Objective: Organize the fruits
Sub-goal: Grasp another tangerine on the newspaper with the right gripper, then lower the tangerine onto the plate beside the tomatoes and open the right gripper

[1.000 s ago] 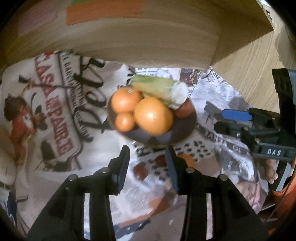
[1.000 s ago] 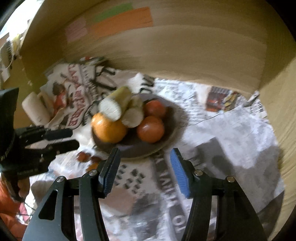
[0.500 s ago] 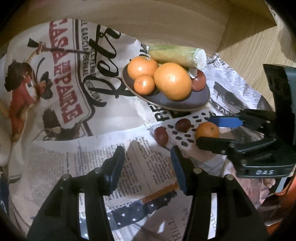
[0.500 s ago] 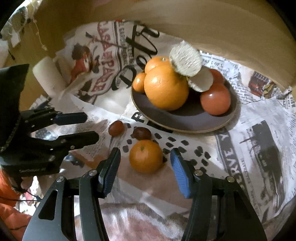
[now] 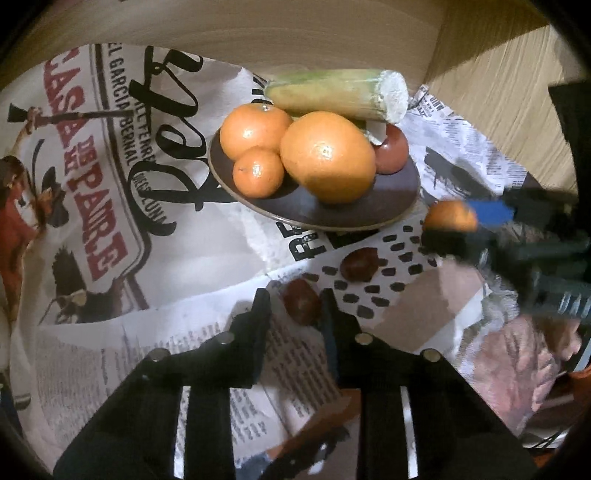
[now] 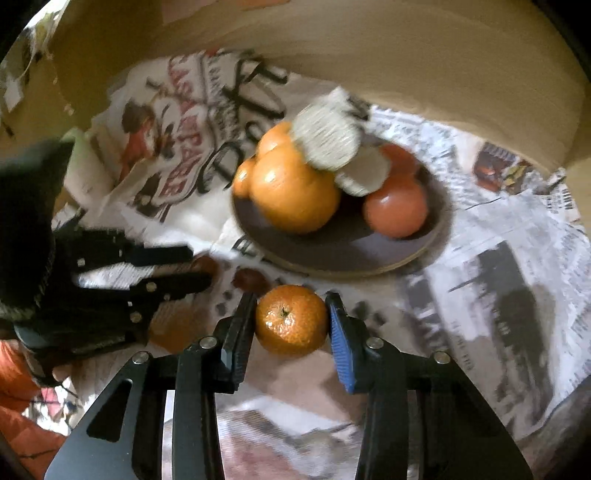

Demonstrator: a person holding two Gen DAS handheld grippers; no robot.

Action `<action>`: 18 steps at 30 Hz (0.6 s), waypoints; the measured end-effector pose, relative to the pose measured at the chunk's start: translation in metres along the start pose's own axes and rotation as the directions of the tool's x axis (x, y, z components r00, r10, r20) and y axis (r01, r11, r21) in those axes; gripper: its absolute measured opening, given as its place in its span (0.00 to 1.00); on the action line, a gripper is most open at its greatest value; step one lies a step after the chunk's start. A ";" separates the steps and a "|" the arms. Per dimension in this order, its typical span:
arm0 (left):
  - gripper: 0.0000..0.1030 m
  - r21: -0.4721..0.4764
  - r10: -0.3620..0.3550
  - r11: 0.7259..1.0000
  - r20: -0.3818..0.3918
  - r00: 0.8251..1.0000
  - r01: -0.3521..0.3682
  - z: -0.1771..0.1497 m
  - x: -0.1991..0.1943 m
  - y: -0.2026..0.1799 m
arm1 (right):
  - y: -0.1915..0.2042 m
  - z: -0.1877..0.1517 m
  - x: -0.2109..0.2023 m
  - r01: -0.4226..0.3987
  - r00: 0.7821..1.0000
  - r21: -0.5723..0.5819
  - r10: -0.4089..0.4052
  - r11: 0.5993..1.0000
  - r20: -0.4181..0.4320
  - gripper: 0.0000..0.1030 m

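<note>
A dark brown plate holds oranges, a red tomato and a corn cob; it also shows in the right wrist view. My left gripper is open around a dark brown chestnut-like fruit on the newspaper. A second brown fruit lies beside it. My right gripper is open around a small tangerine lying in front of the plate; its fingers flank it closely. The tangerine also shows in the left wrist view.
Newspaper sheets cover the surface inside a wooden box with walls behind and at the right. A white roll lies at the far left in the right wrist view.
Both grippers have moved forward and down. The left now straddles the brown fruit and the right straddles the tangerine, with jaws narrower than before.
</note>
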State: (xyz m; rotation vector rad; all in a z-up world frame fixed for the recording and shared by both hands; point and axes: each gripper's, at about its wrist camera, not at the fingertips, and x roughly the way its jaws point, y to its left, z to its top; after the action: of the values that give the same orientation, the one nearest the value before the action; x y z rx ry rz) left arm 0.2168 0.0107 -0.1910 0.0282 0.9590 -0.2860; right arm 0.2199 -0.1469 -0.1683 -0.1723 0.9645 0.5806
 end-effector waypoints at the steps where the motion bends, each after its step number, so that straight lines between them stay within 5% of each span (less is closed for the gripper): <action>1: 0.24 0.006 0.005 1.000 0.002 1.000 -0.005 0.000 0.000 -0.001 | -0.005 0.003 -0.002 0.006 1.000 0.011 -0.006 1.000 0.010 0.34; 18: 0.18 -0.030 -0.015 0.999 0.054 0.998 0.017 0.022 -0.013 0.010 | -0.040 0.035 0.019 0.052 0.998 0.065 -0.053 0.997 0.018 0.35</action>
State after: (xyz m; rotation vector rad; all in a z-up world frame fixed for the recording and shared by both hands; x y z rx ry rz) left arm 0.2297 0.0201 -0.1685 -0.0153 0.9100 -0.2852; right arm 0.2751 -0.1591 -0.1687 -0.1335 0.9558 0.5015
